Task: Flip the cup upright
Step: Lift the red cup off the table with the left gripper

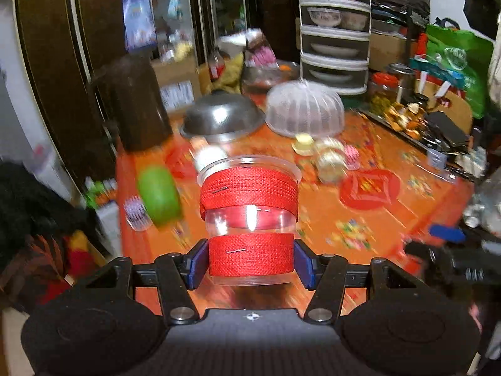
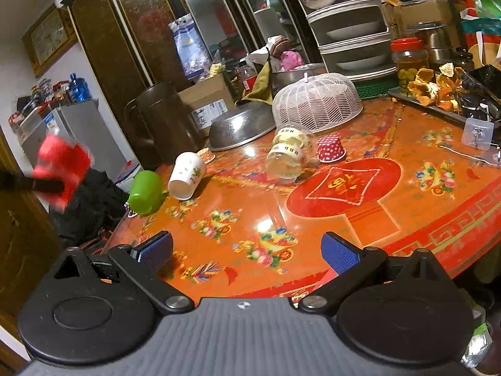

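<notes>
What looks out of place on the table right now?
Several cups lie tipped on their sides: a green cup at the table's left edge, a white paper cup beside it, and a clear jar near the mesh food cover.

Green cup beside white cup on table

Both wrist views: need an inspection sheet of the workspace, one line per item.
Surface: round orange floral-patterned table, glossy.
Job's things: clear plastic cup wrapped in red ribbon bands, held off the table, rim pointing away from the camera.
Clutter: green plastic cup, white paper cup and clear glass jar on their sides; red polka-dot paper cup rim-down; steel bowl and white mesh food cover upside down.
Grippers: left gripper shut on the ribbon-wrapped cup; right gripper open, empty.
Cables: nothing seen.
Surroundings: dark wooden cabinet, stacked dish rack.
</notes>
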`<state>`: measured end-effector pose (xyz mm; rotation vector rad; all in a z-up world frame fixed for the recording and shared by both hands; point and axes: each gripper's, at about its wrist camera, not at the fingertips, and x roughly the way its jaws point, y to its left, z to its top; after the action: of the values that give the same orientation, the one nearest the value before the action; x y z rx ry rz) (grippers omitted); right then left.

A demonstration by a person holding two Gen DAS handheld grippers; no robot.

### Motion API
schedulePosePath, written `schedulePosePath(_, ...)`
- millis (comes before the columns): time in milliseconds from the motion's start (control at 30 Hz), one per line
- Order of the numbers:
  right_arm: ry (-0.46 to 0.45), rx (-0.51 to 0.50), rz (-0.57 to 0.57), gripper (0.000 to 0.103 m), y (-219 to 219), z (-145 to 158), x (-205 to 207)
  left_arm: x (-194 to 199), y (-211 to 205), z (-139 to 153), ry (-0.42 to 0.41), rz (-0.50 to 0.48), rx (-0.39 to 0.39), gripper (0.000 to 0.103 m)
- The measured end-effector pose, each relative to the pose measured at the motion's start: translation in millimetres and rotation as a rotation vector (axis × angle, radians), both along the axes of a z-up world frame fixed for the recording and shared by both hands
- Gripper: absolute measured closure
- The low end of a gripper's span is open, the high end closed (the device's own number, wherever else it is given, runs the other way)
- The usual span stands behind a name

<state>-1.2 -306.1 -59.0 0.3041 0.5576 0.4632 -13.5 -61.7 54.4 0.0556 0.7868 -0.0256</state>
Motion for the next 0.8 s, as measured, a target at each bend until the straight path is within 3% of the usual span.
schedulePosePath(133,0.035,0.015,-0.022,0.001,0.4,1.1,3.1,9.6,0.5,-49.5,0.085,0.007,-0.148,0.043)
schedulePosePath(267,0.075,-0.01,-0.017,0.001,10.8,1.0,7.3,26.4,-10.9,-91.7,0.139,0.018,-0.213,0.043)
schedulePosePath(333,0.097,-0.027,-0.012,0.001,17.6,0.9,10.9,28.7,-17.0,-103.6,0.139,0.026,-0.209,0.043)
schedulePosePath(500,0.215,-0.002,0.062,0.001,39.3,0.5,32.3,32.5,-24.1,-117.9,0.16,0.0,-0.256,0.043)
schedulePosePath(700,0.426,0.131,0.165,0.001,73.2,-11.0,64.8,33.1,-17.8,-122.3,0.161,0.008,-0.332,0.043)
schedulePosePath(800,0.513,0.145,0.182,0.001,90.3,-19.5,77.9,33.6,-15.1,-123.8,0.165,0.007,-0.353,0.043)
